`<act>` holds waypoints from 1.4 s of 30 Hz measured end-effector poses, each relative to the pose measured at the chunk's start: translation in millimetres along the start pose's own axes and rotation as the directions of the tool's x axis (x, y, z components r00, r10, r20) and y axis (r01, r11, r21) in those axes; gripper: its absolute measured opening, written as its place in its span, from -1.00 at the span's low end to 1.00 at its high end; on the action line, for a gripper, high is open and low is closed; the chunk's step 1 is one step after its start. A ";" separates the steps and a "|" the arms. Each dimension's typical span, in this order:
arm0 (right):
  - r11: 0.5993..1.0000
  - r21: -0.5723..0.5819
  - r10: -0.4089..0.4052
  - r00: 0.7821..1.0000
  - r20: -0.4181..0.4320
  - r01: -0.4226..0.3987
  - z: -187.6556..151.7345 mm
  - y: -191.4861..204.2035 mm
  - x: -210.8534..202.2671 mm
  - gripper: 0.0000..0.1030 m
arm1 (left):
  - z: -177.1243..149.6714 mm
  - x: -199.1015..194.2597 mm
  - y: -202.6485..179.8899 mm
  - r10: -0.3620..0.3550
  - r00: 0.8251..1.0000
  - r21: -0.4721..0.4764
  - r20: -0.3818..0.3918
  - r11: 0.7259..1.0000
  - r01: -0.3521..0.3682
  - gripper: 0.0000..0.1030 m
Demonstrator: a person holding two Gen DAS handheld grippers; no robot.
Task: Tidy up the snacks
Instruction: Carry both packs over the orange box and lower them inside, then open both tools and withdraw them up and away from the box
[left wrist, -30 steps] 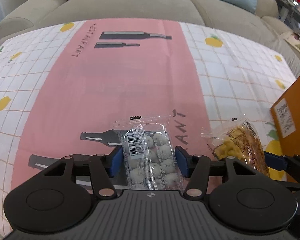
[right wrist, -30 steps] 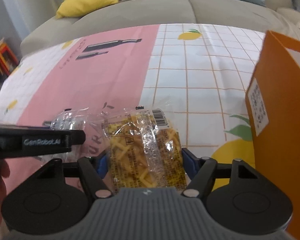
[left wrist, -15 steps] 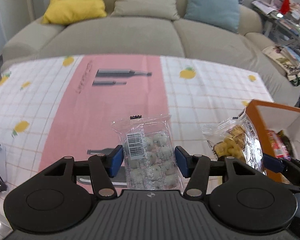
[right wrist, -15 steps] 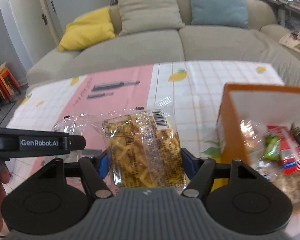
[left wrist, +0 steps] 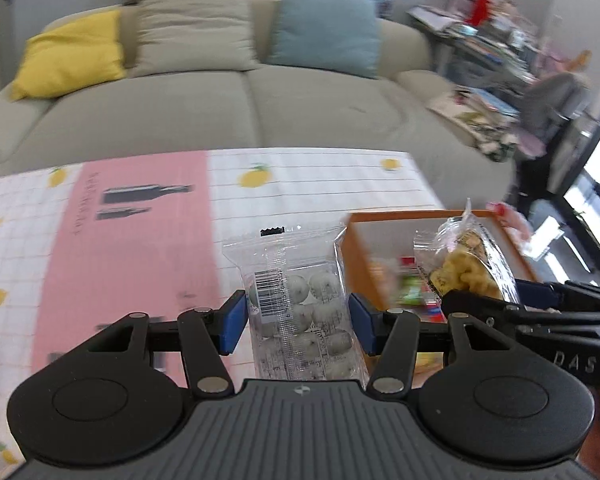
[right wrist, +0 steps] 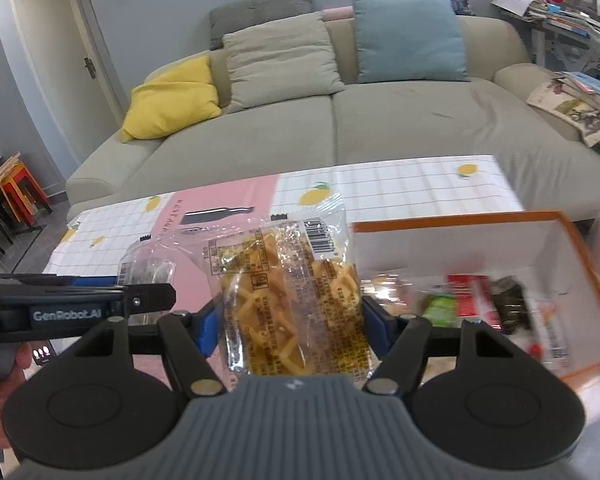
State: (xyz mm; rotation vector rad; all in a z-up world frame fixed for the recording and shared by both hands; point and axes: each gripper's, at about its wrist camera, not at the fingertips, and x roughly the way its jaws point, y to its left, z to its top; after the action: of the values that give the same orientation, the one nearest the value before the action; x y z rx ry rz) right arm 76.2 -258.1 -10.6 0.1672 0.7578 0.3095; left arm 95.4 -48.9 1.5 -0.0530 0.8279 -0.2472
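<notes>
1. Left wrist view: the left gripper (left wrist: 298, 326) clamps a clear packet of round snacks (left wrist: 300, 304) at frame centre, left of the orange box (left wrist: 354, 256).
2. Right wrist view: the right gripper (right wrist: 294, 330) clamps a yellow waffle packet (right wrist: 292, 304) at centre; the box (right wrist: 580, 240) sits lower right.

Table (right wrist: 420, 184), lemon-print cloth (left wrist: 148, 248); orange box (right wrist: 572, 236) on it.

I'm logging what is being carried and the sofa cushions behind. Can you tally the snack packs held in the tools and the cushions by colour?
Snack packs held: 2, clear pack of round sweets, yellow lattice crisps pack
Yellow cushion: 1
Beige cushion: 1
Blue cushion: 1
Grey checked cushion: 1
Total: 6
</notes>
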 end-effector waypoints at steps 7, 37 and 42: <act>0.996 0.022 -0.090 0.995 -0.040 0.091 22.5 -72.2 -30.8 0.31 | 20.7 36.1 -62.8 -0.193 0.979 0.023 -0.073 0.981 0.195 0.21; 0.977 -0.093 -0.214 0.885 -0.413 0.192 -1.5 -222.7 133.4 0.34 | 10.5 248.2 -143.6 -0.086 0.900 0.062 -0.427 0.990 0.124 0.24; 0.974 -0.117 -0.223 0.876 -0.427 0.191 -9.8 -218.6 147.1 0.43 | 11.0 250.8 -144.6 -0.073 0.901 0.081 -0.428 0.990 0.119 0.46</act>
State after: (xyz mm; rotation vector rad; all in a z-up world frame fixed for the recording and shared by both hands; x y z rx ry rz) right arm 217.0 -414.4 -169.6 -0.0581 1.2023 0.1680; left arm 237.9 -249.4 -151.5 0.0623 1.2481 -0.4048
